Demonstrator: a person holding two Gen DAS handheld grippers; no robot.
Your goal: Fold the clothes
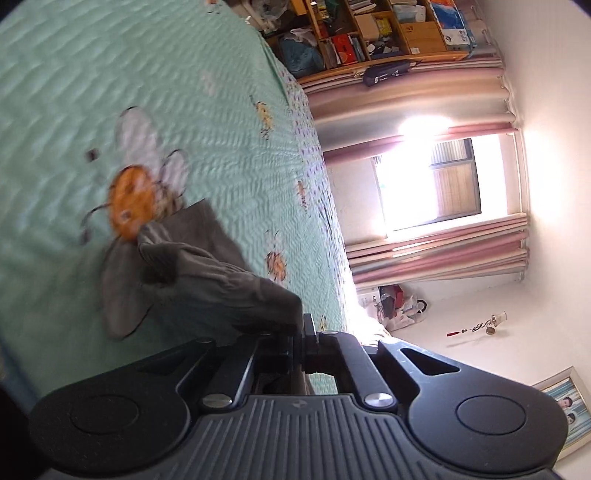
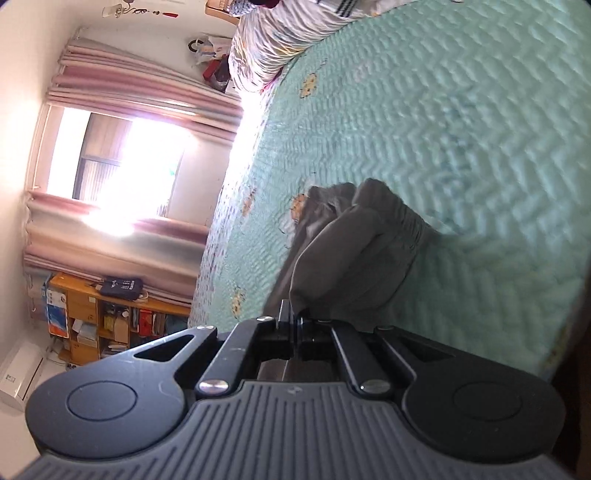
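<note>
A grey garment (image 1: 207, 280) with a gathered waistband hangs from my left gripper (image 1: 301, 332), whose jaws are shut on its edge. The cloth trails away onto the mint-green quilt (image 1: 110, 74), partly over an orange bee print (image 1: 131, 201). In the right wrist view the same grey garment (image 2: 354, 254) bunches up just ahead of my right gripper (image 2: 291, 319), which is also shut on a fold of it. Both views are rolled sideways and blurred.
The quilt (image 2: 461, 129) covers a bed; a rolled striped duvet (image 2: 280, 40) lies at its far end. Beyond the bed edge are pink curtains (image 1: 424, 103), a bright window (image 1: 424, 181), a wooden shelf (image 1: 369, 33) full of things and bags (image 1: 399, 306) on the floor.
</note>
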